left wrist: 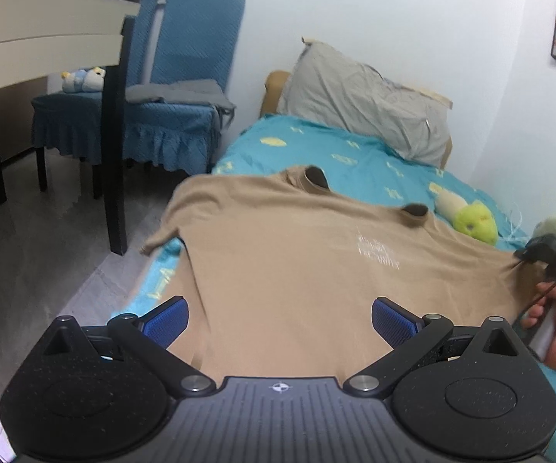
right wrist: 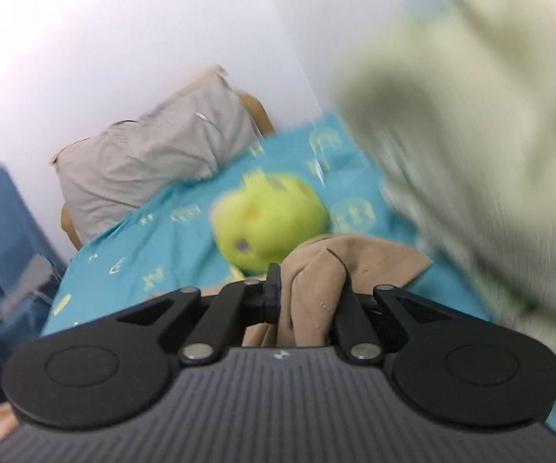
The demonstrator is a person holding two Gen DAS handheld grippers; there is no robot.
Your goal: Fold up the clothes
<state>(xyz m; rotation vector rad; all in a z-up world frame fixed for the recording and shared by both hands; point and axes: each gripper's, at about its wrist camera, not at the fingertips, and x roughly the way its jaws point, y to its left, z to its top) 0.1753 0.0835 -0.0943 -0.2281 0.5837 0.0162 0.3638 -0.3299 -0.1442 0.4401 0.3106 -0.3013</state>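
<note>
A tan T-shirt (left wrist: 278,254) with a faint white chest print lies spread across the turquoise bed sheet (left wrist: 355,158), one sleeve hanging off the bed's left edge. My left gripper (left wrist: 280,322) is open, its blue pads on either side of the shirt's near hem, holding nothing. My right gripper (right wrist: 309,293) is shut on a bunched corner of the tan shirt (right wrist: 316,289). It also shows in the left wrist view (left wrist: 536,254) at the shirt's right edge, pulling the fabric taut.
A grey pillow (left wrist: 366,104) leans at the head of the bed. A green plush toy (left wrist: 474,220) lies beside the shirt's collar. Blue-covered chairs (left wrist: 174,115) and a table (left wrist: 46,31) stand left of the bed. A pale green cloth (right wrist: 470,154) hangs blurred at right.
</note>
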